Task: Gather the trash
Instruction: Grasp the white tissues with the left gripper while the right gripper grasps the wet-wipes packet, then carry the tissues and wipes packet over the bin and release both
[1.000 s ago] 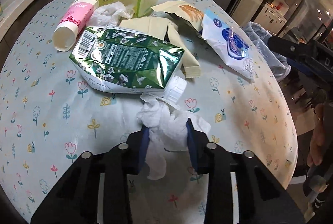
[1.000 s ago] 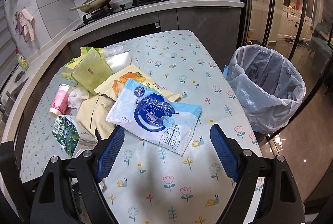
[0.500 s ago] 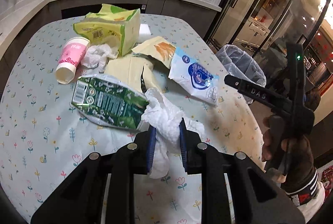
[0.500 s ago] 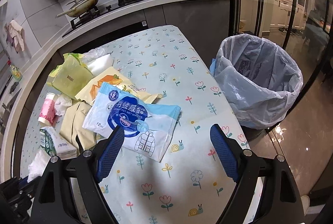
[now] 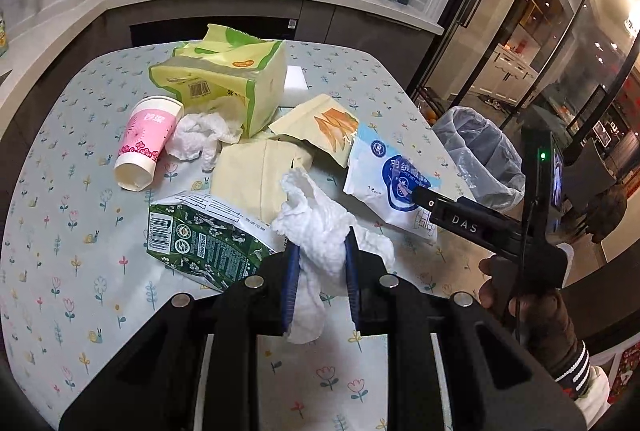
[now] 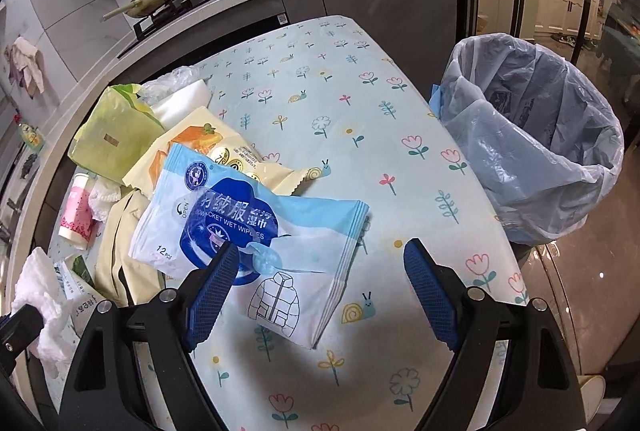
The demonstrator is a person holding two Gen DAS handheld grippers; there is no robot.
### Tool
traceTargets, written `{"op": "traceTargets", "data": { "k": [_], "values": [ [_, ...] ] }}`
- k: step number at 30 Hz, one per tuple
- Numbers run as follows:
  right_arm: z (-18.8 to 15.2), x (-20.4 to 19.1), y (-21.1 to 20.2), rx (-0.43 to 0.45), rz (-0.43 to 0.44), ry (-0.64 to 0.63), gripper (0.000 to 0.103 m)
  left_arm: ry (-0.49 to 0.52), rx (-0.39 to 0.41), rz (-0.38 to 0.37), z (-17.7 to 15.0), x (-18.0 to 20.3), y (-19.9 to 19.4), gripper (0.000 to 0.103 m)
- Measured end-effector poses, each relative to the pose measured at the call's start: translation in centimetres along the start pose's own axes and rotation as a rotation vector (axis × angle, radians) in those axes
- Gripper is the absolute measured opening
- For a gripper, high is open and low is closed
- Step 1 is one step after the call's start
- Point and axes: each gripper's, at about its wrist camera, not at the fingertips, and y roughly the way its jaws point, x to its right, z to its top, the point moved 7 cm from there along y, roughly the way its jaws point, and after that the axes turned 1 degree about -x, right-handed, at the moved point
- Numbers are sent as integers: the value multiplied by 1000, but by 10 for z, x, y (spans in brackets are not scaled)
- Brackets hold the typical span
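The left hand-held gripper (image 5: 319, 263) is clamped on a crumpled tissue (image 5: 320, 227), held clear above the bench (image 5: 60, 231); the carry to the bin (image 6: 536, 135) looks to be the step in hand. The bin stands off the bench's edge, ahead and to the right of this hand-held gripper, so the next move calls for a swing rightward over the rim before letting go. The right hand-held gripper (image 6: 320, 271) is spread wide and holds nothing, poised just over the wipes pack (image 6: 256, 227), likely its next pick.

The right view shows the bin's open liner whole; the left view shows only part of it. The left view alone shows the carton (image 5: 200, 239) and cup (image 5: 146, 143) clearly.
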Motion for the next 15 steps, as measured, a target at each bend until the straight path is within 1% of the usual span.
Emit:
{"op": "traceTargets", "data": {
  "k": [3,4,6,7,8,9,11,12,14,15],
  "values": [
    [-3,-3,8,-12,12,2,79,-4,-9,9,0,-3,4,20],
    [-5,-4,9,-11,13,2,75,-5,-11,11,0,-4,6,20],
    [-5,-6,9,-2,15,-1,71,-9,-18,15,0,-6,8,20],
    [-5,-6,9,-3,24,0,66,-12,-21,16,0,-7,9,20],
    [-5,-7,9,-5,35,1,59,-14,-24,17,0,-8,11,20],
    [-6,-8,9,-8,43,4,56,-16,-26,19,0,-9,12,20],
    [-6,-8,7,-12,68,13,42,-17,-27,20,0,-9,13,20],
    [-6,-8,5,-10,81,18,38,-16,-26,20,0,-9,13,20],
    [-7,-9,1,-2,82,10,23,-12,-24,22,0,-8,13,20],
    [-7,-10,-2,2,79,3,20,-10,-24,22,0,-7,13,20]
  ]
}}
